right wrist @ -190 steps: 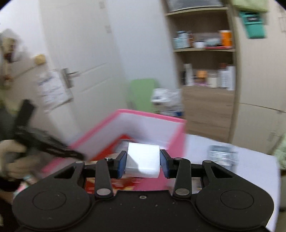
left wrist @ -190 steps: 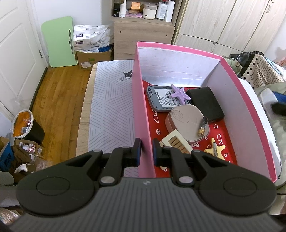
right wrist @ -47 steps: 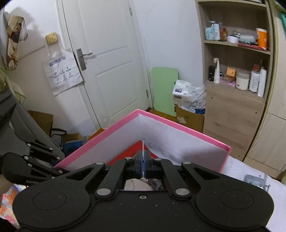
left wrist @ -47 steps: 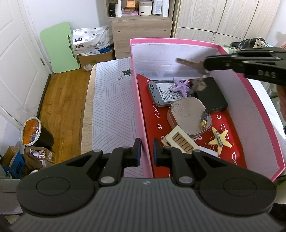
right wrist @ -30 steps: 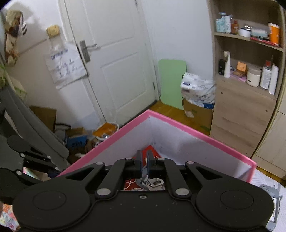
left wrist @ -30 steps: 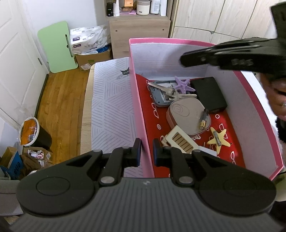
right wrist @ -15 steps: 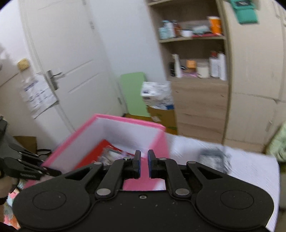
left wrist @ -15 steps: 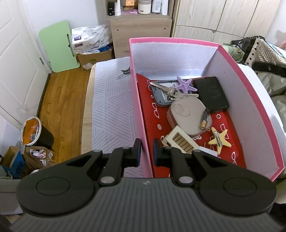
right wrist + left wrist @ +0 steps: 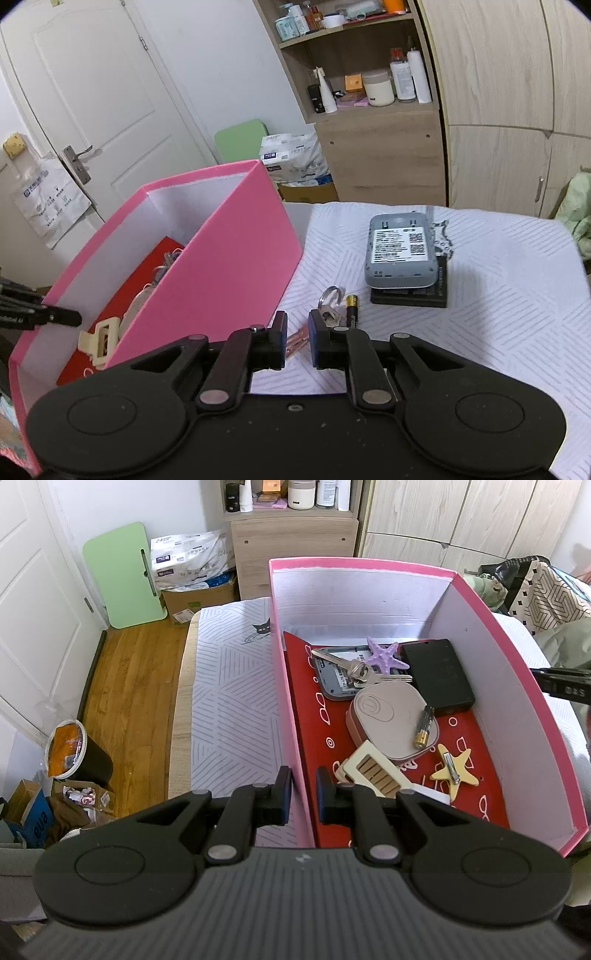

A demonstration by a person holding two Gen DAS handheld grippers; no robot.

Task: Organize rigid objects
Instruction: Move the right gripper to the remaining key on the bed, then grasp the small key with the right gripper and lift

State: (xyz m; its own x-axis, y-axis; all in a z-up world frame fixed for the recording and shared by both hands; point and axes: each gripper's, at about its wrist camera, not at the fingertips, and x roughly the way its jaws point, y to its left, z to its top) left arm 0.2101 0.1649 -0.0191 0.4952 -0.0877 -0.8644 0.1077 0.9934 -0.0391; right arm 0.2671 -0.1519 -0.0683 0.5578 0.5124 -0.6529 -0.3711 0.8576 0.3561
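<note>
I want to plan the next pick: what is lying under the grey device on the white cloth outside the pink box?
The grey device lies on a flat black slab, whose front and right edges show. The rest of the slab is covered, so anything between or below them is hidden.

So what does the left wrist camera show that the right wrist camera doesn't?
Only the left wrist view shows the box floor in full: purple starfish, yellow starfish clip, a battery on the beige case, and the left gripper clamped on the wall.

Only the right wrist view shows what is still outside: grey router, ring, another battery, and the right gripper, jaws just opening, empty.

Both show the pink box and the cream clip.
</note>
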